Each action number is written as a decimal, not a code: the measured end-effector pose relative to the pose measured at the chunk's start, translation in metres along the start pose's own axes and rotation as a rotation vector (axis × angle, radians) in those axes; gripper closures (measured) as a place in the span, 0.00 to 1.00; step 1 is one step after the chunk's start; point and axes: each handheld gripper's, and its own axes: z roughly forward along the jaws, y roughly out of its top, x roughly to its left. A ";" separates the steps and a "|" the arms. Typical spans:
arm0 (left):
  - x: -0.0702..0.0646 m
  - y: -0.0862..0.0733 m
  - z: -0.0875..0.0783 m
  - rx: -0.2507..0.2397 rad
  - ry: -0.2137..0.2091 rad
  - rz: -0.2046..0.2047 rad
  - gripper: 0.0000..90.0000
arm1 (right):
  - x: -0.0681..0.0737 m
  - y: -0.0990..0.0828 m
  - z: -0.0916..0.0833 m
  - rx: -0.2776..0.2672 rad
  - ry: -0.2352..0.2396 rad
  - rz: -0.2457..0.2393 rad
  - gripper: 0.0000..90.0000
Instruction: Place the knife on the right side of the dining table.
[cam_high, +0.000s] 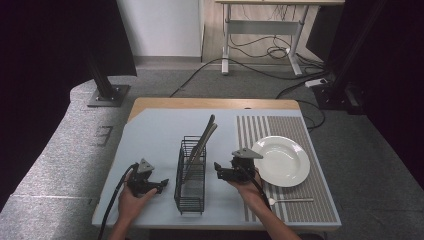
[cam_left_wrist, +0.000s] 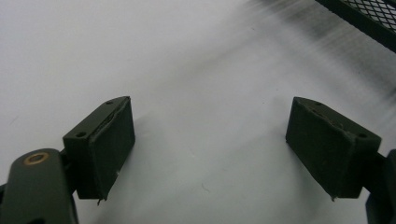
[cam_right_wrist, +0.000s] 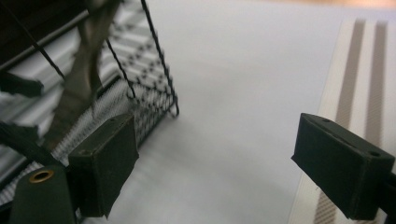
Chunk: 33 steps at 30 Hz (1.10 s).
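High view: a black wire basket (cam_high: 190, 175) is standing near the middle of the pale worktop (cam_high: 150, 130), holding two long utensils (cam_high: 202, 140) that are leaning up and away from the person. The left gripper (cam_high: 162, 184) is resting low over the worktop just left of the basket, apart from it, its jaws pointing toward the basket. The right gripper (cam_high: 216, 169) is sitting just right of the basket, between it and a white plate (cam_high: 281, 160) that is lying on a striped placemat (cam_high: 300, 200). A spoon (cam_high: 291, 200) is lying on the placemat near the front edge, beside the person's right forearm.

Left gripper view: the left gripper's (cam_left_wrist: 210, 144) jaws are standing wide open over bare worktop with nothing between them; a corner of the basket (cam_left_wrist: 369, 18) is showing at upper right.

Right gripper view: the right gripper's (cam_right_wrist: 217, 163) jaws are likewise standing wide apart and gripping nothing, with the basket's mesh wall (cam_right_wrist: 149, 93) just beside the one jaw and the placemat's edge (cam_right_wrist: 359, 70) beside the other.
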 end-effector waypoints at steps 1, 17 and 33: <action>0.000 0.000 0.000 0.000 0.000 0.000 0.17 | 0.000 0.005 -0.003 -0.020 0.000 0.001 0.15; 0.000 0.000 0.000 -0.001 0.000 0.000 0.17 | -0.003 0.064 -0.023 -0.130 0.028 0.009 0.17; 0.000 0.000 0.000 -0.001 0.001 0.000 0.17 | 0.004 0.093 -0.021 -0.162 0.048 -0.004 0.20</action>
